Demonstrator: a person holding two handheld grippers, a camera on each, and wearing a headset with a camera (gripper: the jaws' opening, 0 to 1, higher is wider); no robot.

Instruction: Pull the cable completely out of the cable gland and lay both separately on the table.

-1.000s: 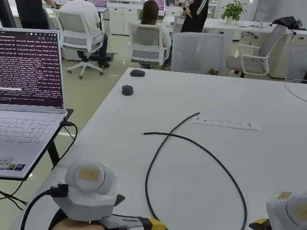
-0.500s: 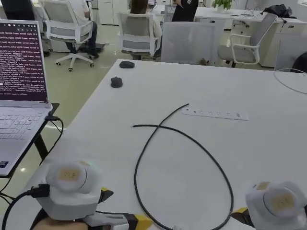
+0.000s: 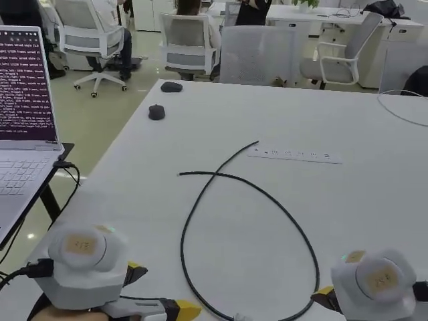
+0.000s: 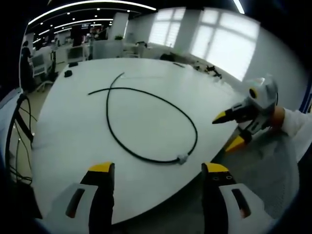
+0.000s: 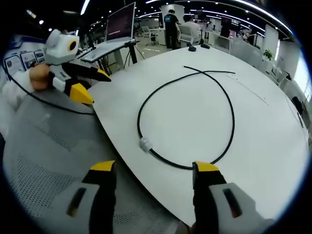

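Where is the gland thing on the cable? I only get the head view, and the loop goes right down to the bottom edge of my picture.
Observer: The left gripper view shows it well. The cable gland is a small pale piece threaded on the cable, at the part of the loop nearest the table edge.
Operator: Is a gripper holding it?
Observer: No. In their own views the left gripper and the right gripper both have their jaws wide apart with nothing between them, and the gland lies on the table ahead of them.
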